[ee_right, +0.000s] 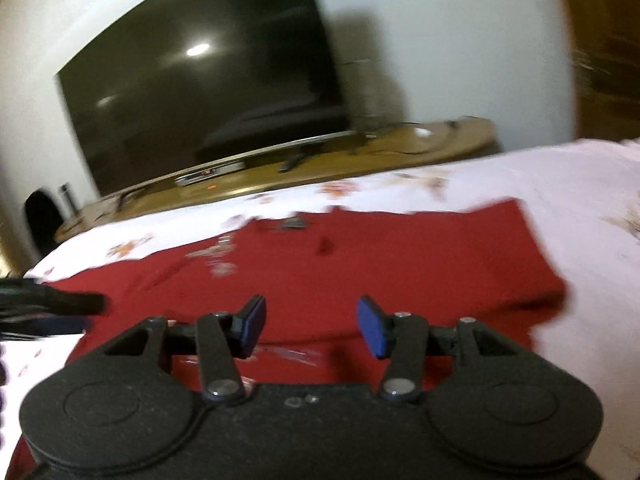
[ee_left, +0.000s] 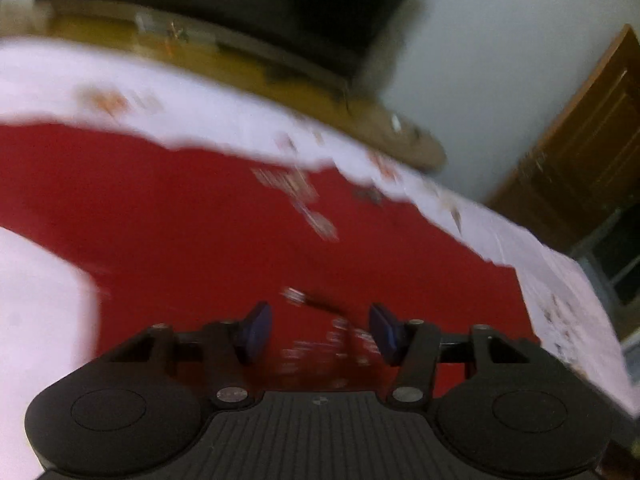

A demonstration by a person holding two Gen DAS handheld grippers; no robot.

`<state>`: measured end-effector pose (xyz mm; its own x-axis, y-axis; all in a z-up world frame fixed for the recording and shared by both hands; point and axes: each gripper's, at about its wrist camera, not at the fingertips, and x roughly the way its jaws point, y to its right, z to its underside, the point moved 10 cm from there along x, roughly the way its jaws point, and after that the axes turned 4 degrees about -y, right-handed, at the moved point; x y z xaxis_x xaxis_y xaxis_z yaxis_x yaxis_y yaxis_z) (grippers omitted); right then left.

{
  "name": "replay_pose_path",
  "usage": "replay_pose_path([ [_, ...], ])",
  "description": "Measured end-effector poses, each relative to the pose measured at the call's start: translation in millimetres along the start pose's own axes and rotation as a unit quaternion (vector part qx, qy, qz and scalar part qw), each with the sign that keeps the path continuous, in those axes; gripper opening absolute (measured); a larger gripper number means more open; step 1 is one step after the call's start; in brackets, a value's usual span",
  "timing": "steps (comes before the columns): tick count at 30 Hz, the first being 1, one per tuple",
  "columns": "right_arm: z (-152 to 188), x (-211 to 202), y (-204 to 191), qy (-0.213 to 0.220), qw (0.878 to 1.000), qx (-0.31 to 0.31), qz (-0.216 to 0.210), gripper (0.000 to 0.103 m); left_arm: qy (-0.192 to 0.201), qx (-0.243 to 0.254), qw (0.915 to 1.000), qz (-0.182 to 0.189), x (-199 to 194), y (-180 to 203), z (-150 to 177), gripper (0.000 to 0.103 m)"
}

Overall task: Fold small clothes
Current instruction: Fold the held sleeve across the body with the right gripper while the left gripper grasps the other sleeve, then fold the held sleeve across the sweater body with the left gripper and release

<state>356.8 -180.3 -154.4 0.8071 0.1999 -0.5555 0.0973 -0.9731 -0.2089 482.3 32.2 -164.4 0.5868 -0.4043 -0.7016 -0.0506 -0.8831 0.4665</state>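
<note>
A red shirt point(ee_left: 208, 220) lies spread on a white floral bedsheet point(ee_left: 240, 116); both views are blurred. In the left wrist view my left gripper point(ee_left: 322, 334) hovers over the shirt with its blue pads apart and nothing gripped between them. The right wrist view shows the red shirt point(ee_right: 380, 264) with a small tag near its collar and one sleeve reaching right. My right gripper point(ee_right: 312, 328) stands over the shirt's near part, pads apart, empty. A dark blurred shape at the left edge point(ee_right: 52, 304) looks like the other gripper.
A large dark television point(ee_right: 200, 80) stands on a wooden cabinet point(ee_right: 400, 152) past the bed. A white wall point(ee_right: 440, 40) rises behind it and a wooden door point(ee_left: 580, 140) stands to the right. The white sheet point(ee_right: 580, 208) extends right of the shirt.
</note>
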Motion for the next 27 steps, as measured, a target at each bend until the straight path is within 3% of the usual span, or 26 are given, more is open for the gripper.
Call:
replay_pose_path([
  [2, 0, -13, 20, 0.004, 1.000, 0.012, 0.020, 0.050, -0.030, -0.013, 0.9994, -0.011, 31, 1, -1, 0.055],
  [7, 8, -30, 68, 0.014, 0.998, 0.047, 0.051, 0.050, -0.016, -0.022, 0.9994, -0.021, 56, 8, -18, 0.055],
  [8, 9, -30, 77, 0.014, 0.997, 0.055, 0.054, 0.050, -0.010, -0.014, 0.9995, -0.028, 57, 11, -19, 0.046],
  [9, 10, -28, 84, 0.014, 0.996, 0.065, 0.057, 0.050, -0.006, -0.001, 0.9993, -0.037, 59, 12, -22, 0.002],
  [12, 15, -24, 108, 0.009, 0.993, 0.097, 0.067, 0.050, -0.009, -0.005, 0.9995, -0.031, 56, 4, -21, 0.003],
  [16, 19, -10, 131, -0.010, 0.988, 0.140, 0.062, 0.050, 0.049, 0.015, 0.9986, -0.013, 13, 8, -47, 0.003],
  [19, 19, 5, 142, -0.022, 0.986, 0.158, 0.054, 0.050, 0.068, 0.025, 0.9971, -0.021, -8, -6, -64, 0.003],
  [22, 18, 18, 145, -0.032, 0.986, 0.158, 0.048, 0.050, 0.056, 0.018, 0.9971, -0.049, -10, -39, -61, 0.003],
  [27, 21, 27, 140, -0.045, 0.989, 0.125, 0.061, 0.049, 0.011, -0.007, 0.9969, -0.078, 8, -78, -24, 0.003],
])
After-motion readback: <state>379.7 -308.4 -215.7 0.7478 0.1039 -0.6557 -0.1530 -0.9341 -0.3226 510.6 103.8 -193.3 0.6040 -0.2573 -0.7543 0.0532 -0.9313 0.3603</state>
